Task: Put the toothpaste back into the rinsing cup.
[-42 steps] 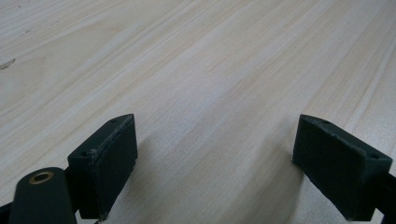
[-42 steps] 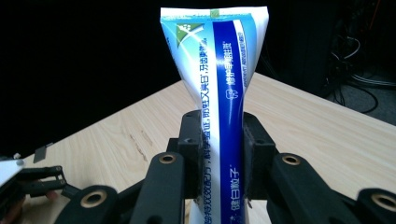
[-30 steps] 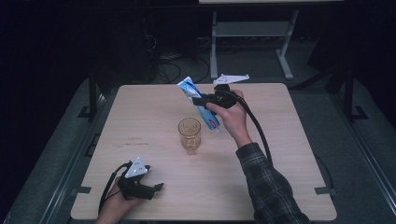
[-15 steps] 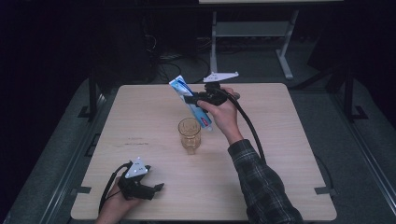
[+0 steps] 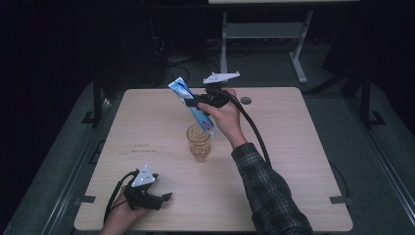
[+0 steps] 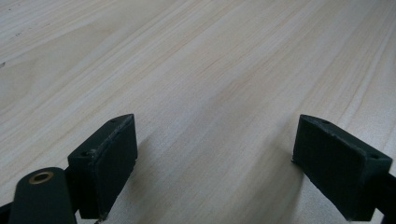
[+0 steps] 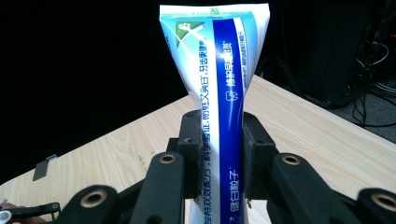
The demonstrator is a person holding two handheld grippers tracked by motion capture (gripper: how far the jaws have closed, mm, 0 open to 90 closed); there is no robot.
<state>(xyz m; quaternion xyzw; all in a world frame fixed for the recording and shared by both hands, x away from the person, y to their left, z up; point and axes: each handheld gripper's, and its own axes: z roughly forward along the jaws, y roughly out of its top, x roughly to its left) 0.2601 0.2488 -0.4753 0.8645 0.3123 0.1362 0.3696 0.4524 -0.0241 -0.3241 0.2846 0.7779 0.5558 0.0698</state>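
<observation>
Right gripper view: toothpaste tube (image 7: pixel 219 93) clamped upright between right tool (image 7: pixel 219 154) jaws.

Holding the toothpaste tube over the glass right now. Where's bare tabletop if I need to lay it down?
Bare table lies right of the sleeve, and between glass and the left edge. Crowded: the middle, where the right gripper holds the toothpaste tube above the glass, and the near-left corner around the left gripper.

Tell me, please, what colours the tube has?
The tube is white, teal and blue; clearest in the right gripper view.

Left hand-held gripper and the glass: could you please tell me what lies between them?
In the high view, only bare table separates the left hand-held gripper from the glass.
</observation>
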